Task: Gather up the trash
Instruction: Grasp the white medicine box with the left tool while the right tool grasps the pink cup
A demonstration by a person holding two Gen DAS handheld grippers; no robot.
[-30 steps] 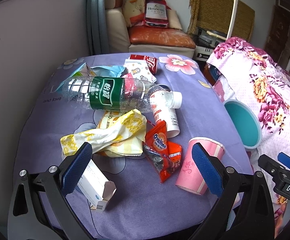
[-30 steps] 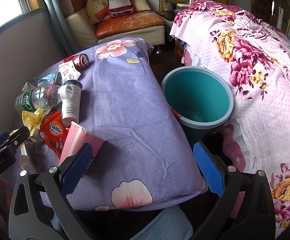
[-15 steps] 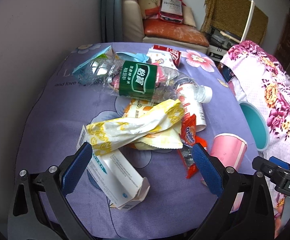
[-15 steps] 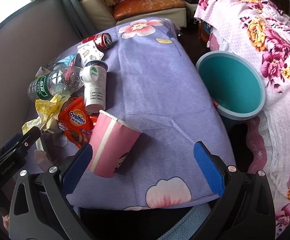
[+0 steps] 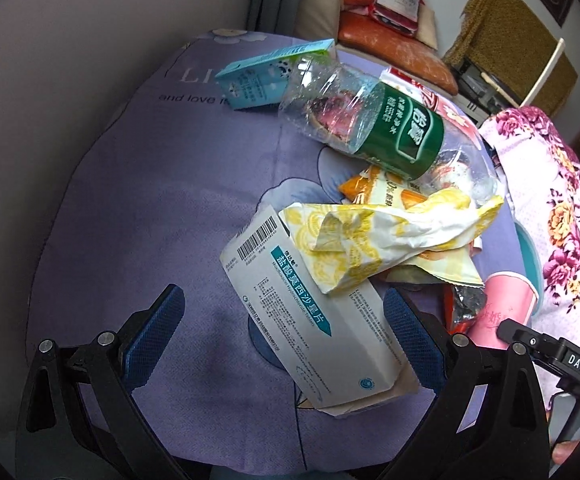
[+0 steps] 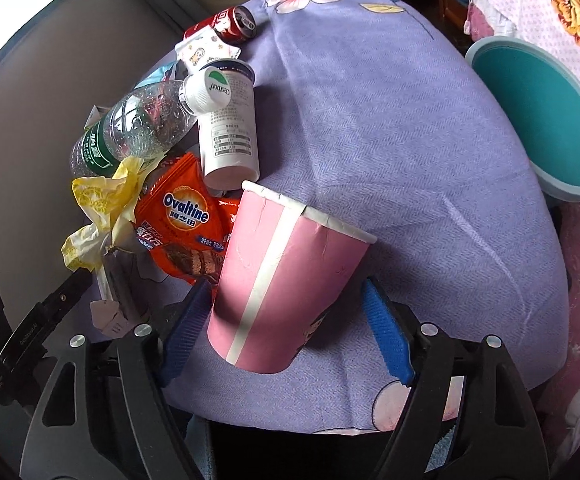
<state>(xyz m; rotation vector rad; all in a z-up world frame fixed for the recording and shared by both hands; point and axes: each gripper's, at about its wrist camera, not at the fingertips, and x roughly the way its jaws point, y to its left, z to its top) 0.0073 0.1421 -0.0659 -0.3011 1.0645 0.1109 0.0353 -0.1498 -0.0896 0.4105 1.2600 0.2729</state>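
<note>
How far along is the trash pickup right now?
Nothing looks binned: the teal bin shows no trash. In hand: right gripper jaws closing around the pink paper cup; left gripper open over the white medicine box. Left: bottle, wrappers, can.

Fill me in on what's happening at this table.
A person with a gripper in each hand is clearing litter off a purple cloth. The right gripper is closing around a pink paper cup; a gap shows at the right pad. The left gripper hangs open over a white medicine box, not gripping it. A teal bin waits beside the table, and bottles, wrappers and a can are uncollected.
</note>
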